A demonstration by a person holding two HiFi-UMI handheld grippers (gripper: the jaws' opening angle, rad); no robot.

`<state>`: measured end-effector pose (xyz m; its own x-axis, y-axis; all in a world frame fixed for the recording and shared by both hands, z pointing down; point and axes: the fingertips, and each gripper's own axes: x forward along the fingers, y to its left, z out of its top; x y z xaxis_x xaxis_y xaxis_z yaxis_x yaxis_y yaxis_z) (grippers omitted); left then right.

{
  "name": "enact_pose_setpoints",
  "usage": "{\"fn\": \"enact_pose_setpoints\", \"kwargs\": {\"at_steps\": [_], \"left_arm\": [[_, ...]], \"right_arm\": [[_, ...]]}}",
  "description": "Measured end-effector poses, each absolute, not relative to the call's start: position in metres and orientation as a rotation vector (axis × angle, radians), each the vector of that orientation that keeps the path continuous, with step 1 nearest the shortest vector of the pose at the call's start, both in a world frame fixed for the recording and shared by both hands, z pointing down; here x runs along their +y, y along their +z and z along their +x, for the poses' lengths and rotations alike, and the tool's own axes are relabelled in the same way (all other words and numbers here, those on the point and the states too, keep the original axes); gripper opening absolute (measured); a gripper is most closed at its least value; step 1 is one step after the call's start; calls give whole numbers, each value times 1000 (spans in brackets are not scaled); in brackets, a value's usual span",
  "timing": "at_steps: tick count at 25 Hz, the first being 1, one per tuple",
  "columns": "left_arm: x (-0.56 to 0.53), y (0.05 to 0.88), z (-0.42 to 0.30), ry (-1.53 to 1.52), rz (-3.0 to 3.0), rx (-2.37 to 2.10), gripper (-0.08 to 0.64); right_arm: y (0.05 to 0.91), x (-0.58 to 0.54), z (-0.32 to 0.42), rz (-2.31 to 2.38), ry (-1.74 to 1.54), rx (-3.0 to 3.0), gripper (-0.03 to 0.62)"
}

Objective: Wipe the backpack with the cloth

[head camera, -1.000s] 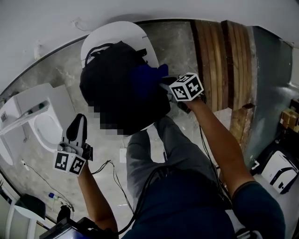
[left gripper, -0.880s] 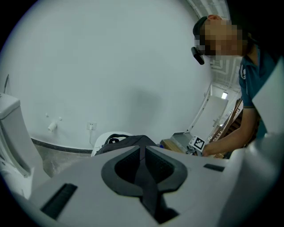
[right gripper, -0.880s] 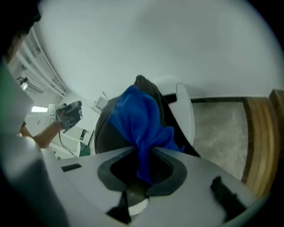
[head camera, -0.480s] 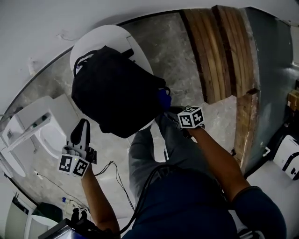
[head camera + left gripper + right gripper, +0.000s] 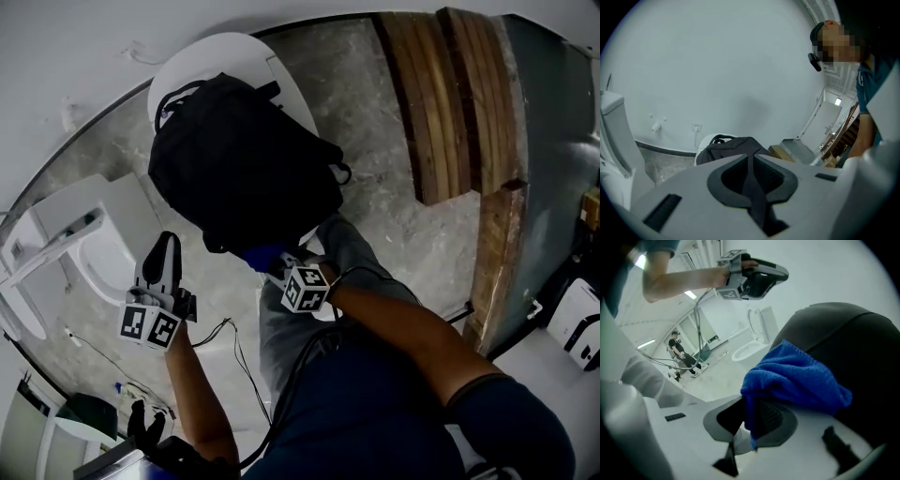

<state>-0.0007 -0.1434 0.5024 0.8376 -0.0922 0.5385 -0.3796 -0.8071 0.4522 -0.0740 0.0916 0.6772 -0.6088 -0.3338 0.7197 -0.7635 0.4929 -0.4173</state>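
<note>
A black backpack (image 5: pixel 244 169) lies on a round white table (image 5: pixel 220 58); it also shows in the left gripper view (image 5: pixel 733 146) and fills the right of the right gripper view (image 5: pixel 853 348). My right gripper (image 5: pixel 274 265) is at the backpack's near edge, shut on a blue cloth (image 5: pixel 261 255). In its own view the cloth (image 5: pixel 794 380) bunches over the jaws (image 5: pixel 757 416) and rests against the backpack. My left gripper (image 5: pixel 162 251) hangs left of the table, away from the backpack, its jaws (image 5: pixel 751 161) shut on nothing.
A white toilet (image 5: pixel 84 253) stands at the left, close to my left gripper. Wooden planks (image 5: pixel 450 103) lie at the upper right. Cables (image 5: pixel 225 347) trail over the grey floor. A white device (image 5: pixel 574 323) sits at the right edge. A person (image 5: pixel 677 350) stands far off.
My right gripper has swept with the cloth from the backpack's right side round to its near edge, rolling as it went. The left gripper has barely moved.
</note>
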Motion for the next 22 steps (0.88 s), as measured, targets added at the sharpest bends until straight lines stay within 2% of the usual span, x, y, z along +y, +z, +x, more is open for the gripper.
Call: {"fn": "enact_pose_setpoints", "kwargs": {"at_steps": [3, 7, 10, 13, 17, 22], "left_arm": [[-141, 505, -18, 710, 2482, -353, 43], [-124, 513, -38, 765, 2540, -406, 42], [-113, 513, -47, 786, 2565, -432, 43], [-106, 510, -54, 766, 2563, -456, 43], [-103, 510, -56, 763, 2567, -491, 43], [-104, 509, -40, 725, 2585, -470, 41]], "right_arm": [[659, 66, -77, 969, 1070, -2127, 60], [621, -4, -25, 1130, 1179, -2070, 60], [603, -59, 33, 1302, 1303, -2008, 60], [603, -96, 121, 1493, 1292, -1893, 60], [614, -80, 172, 1443, 1447, -1847, 60], [610, -10, 142, 1420, 1500, -1878, 60]]}}
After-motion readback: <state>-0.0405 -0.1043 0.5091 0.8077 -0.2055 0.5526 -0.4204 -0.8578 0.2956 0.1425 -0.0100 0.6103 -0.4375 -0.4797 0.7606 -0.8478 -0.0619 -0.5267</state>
